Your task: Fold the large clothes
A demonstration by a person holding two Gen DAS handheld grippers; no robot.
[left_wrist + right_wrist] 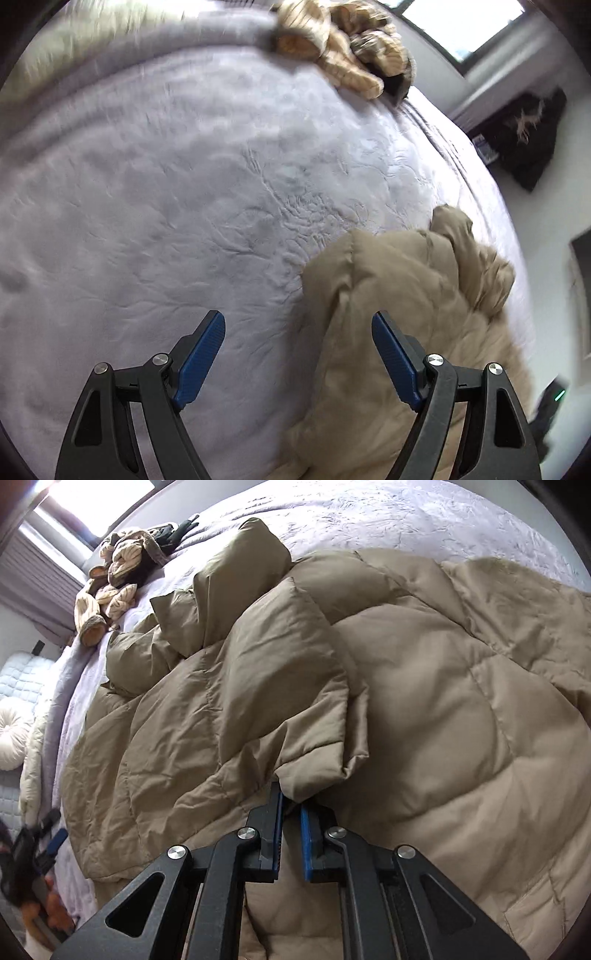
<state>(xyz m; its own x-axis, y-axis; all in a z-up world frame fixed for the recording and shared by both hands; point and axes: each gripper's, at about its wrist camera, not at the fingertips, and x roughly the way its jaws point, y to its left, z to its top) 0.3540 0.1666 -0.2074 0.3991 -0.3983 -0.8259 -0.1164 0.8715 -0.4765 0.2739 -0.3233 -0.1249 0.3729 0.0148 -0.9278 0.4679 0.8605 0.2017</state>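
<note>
**One claw on a big puffy coat, that grip looked sketchy**

So the tan quilted coat was sprawled in a rumpled heap across the lavender bedspread, mostly toward the near edge of the bed. The right gripper was clenched on a folded corner of it, with only a little fabric between the blue pads. The left gripper was spread wide, holding nothing, hanging over bare bedspread just beside the coat's edge.

My worry was that slippery, puffy shell. With such a shallow pinch, any hard pull could've popped the corner free. And lifting from one corner alone would probably bunch the heap instead of flattening it. There was also a pile of striped stuff at the far side that a swung sleeve might've snagged.
</note>
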